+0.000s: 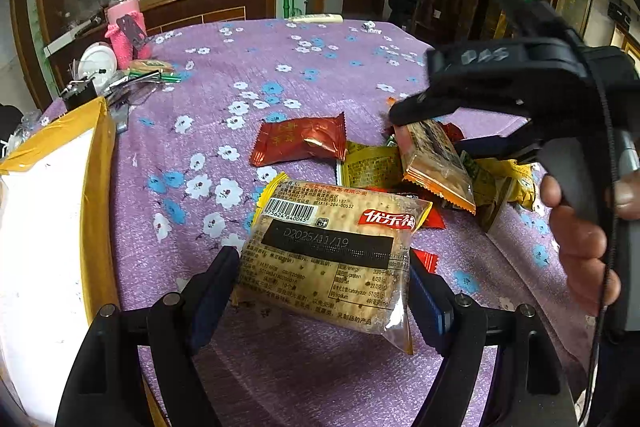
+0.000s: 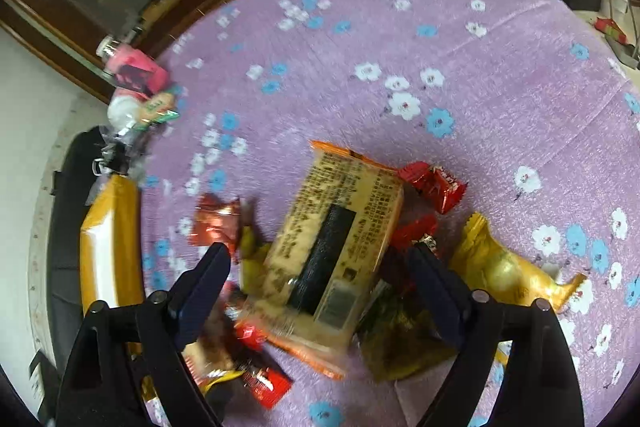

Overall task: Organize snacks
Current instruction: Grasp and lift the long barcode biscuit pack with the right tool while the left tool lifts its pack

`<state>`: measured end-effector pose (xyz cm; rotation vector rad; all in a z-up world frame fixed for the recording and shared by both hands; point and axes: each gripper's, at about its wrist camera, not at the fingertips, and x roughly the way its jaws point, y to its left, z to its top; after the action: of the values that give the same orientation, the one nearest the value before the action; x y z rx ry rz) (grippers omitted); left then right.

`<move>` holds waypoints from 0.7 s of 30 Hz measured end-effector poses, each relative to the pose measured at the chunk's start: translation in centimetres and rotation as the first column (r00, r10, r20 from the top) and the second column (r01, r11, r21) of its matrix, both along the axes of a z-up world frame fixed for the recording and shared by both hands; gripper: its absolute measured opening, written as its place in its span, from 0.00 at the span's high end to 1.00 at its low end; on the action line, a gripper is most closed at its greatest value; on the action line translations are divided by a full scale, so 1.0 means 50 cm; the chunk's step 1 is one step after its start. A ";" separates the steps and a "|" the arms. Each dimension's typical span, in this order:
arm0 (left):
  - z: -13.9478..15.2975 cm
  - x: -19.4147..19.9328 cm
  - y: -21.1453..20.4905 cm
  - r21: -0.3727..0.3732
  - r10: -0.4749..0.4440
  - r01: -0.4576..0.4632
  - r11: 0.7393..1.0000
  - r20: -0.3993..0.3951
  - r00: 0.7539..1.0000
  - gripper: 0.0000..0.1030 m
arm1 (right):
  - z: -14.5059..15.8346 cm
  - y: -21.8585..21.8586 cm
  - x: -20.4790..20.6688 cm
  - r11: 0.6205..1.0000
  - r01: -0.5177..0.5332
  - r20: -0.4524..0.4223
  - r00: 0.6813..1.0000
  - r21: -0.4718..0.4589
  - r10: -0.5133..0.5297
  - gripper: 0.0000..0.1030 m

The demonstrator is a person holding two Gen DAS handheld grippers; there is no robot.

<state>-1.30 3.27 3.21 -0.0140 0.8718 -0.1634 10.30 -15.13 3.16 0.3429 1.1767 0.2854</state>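
Observation:
My left gripper (image 1: 324,267) is shut on a clear cracker pack with a yellow edge (image 1: 332,251) and holds it just above the purple flowered tablecloth (image 1: 240,59). My right gripper (image 2: 320,259) is open, its fingers either side of an orange-edged cracker pack (image 2: 340,251) that lies on a pile of snacks; in the left wrist view it (image 1: 424,115) hovers over that pack (image 1: 436,163). A red wrapper (image 1: 300,141) lies apart from the pile. A yellow-rimmed white box (image 1: 48,211) sits at the left.
A gold wrapper (image 2: 508,267), small red packets (image 2: 436,183) and green-yellow packets (image 2: 404,339) surround the pile. A pink-sleeved bottle (image 1: 126,23), a white lid and clutter stand at the far left table edge. A remote lies at the far edge (image 1: 316,19).

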 end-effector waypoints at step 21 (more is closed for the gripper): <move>0.023 -0.013 0.035 -0.033 0.046 -0.045 0.998 0.035 0.998 0.20 | 0.054 0.024 -0.113 0.992 -0.097 0.158 0.984 0.080 0.084 0.44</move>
<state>-1.94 5.03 4.37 -0.0609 0.8323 -0.1348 4.65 -13.94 5.88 0.3384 1.0303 0.4365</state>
